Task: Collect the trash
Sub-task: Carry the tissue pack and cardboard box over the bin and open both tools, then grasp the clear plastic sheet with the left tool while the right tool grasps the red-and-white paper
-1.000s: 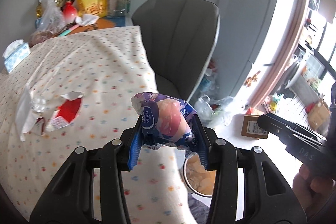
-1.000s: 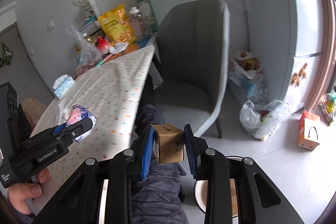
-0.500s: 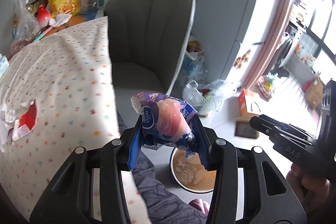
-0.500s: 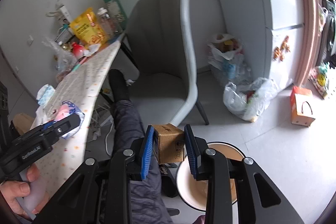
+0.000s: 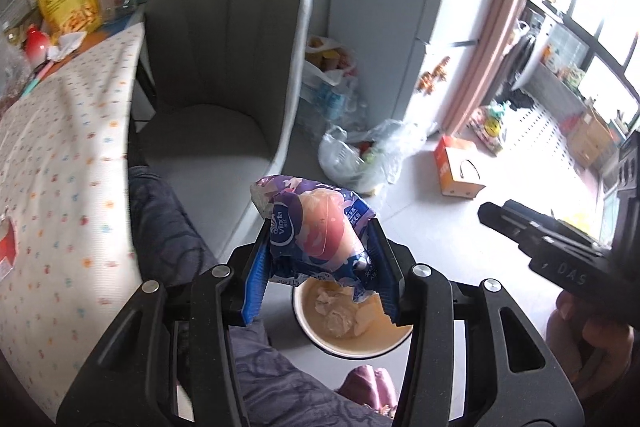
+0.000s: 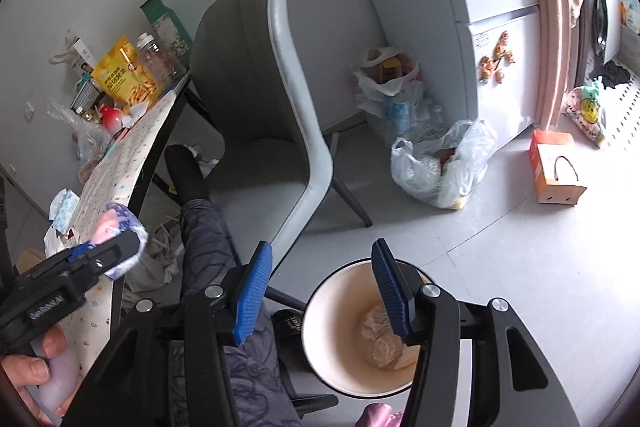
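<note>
While the crumpled Vinda tissue wrapper [image 5: 316, 227] is pinched between the blue pads of the left gripper [image 5: 318, 263], it hangs right above the round trash bin [image 6: 320, 307] on the floor, so it's not dropped in yet. The right gripper [image 6: 324, 291] sits over the same bin with its jaws wide apart and nothing between them. Some crumpled paper is already down in the bin. On the dotted tablecloth [image 5: 60, 163] I can see a red scrap [image 5: 6, 247] at the edge, so I'd guess there's more to collect.
</note>
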